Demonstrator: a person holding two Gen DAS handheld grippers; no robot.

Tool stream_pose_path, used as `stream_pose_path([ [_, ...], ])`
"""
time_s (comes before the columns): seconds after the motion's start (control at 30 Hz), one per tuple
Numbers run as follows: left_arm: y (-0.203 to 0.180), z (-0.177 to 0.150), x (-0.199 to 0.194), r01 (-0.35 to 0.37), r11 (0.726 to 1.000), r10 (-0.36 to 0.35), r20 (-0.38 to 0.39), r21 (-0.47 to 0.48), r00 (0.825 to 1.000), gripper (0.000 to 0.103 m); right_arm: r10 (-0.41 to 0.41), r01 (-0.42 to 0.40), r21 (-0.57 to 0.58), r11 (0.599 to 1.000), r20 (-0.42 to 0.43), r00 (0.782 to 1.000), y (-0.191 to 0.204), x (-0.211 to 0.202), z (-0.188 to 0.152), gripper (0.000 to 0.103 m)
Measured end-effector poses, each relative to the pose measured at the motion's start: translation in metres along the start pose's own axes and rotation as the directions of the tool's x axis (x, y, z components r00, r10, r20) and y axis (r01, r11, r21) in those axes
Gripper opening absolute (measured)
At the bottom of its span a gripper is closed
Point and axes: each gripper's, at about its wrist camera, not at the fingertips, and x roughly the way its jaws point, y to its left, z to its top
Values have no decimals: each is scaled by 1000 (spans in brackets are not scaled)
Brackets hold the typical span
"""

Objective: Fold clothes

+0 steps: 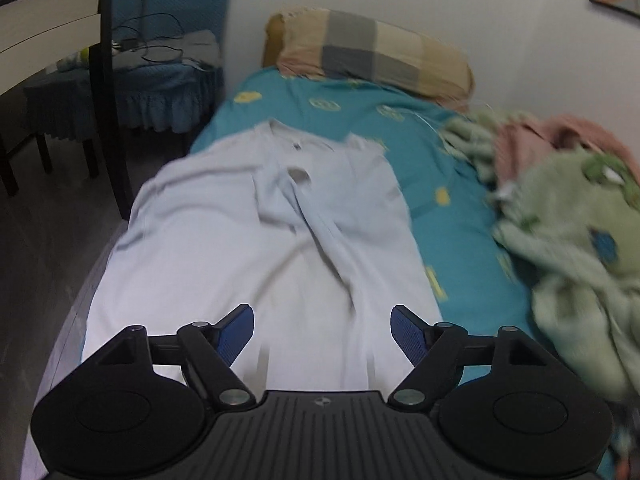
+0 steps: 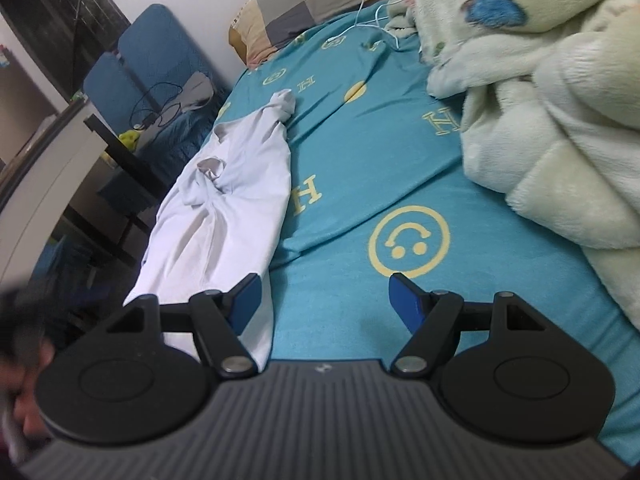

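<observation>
A pale, near-white shirt lies spread along the left side of a bed with a teal sheet, collar toward the pillow. My left gripper hovers over the shirt's near end, jaws wide apart with nothing between the blue pads. In the right wrist view the same shirt runs along the bed's left edge, creased and bunched at its far end. My right gripper stands open above the teal sheet, its left finger just over the shirt's near hem, nothing held.
A checked pillow lies at the head of the bed. A heap of green fleece blanket and pink cloth fills the right side. A white cable trails near the pillow. A dark chair and cloth-covered side table stand left of the bed.
</observation>
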Motion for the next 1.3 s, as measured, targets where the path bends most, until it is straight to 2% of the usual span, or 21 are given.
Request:
stream_pose_path([
  [0.2,10,52,100,-45,996,49,51,-77,998,76,0,0,17,1000,6,1000,-2,24,8,73],
  [0.37,6,67,160,-88,991,95,67,-103,993,69,28,-29,19,999,42,999,-4,36,14,73],
  [0.43,5,70,182,-104,988,112,65,-118,992,58,42,-42,4,999,48,998,-2,42,15,73],
  [0.5,8,68,191,-106,985,115,57,-137,992,35,52,-51,-11,999,49,997,-1,48,17,73],
  [0.53,9,68,193,-112,984,120,54,-135,991,29,52,-52,-11,999,44,998,-1,51,17,73],
  [0.6,12,68,193,-115,986,121,43,-120,992,7,55,-55,2,998,34,998,-4,55,19,73],
  [0.7,25,64,177,-85,984,91,29,-159,995,3,60,-61,40,997,33,998,-10,55,20,73],
  [0.83,42,50,153,-95,978,95,-12,-187,995,3,62,-64,62,996,46,997,-12,51,18,73],
  [0.97,56,31,152,-159,975,140,-125,-157,982,4,49,-51,42,998,49,998,-9,49,18,73],
  [1.03,58,28,149,-153,979,137,-118,-137,983,8,43,-45,37,998,49,998,-9,48,18,73],
  [1.13,53,34,137,-164,985,160,-67,-61,985,25,38,-40,40,998,51,998,-9,47,18,73],
  [1.2,47,43,132,-150,989,150,-30,-8,988,45,39,-42,42,998,56,998,-9,47,17,73],
  [1.3,36,59,136,-171,981,167,51,95,985,57,39,-41,45,998,55,998,-10,49,17,73],
])
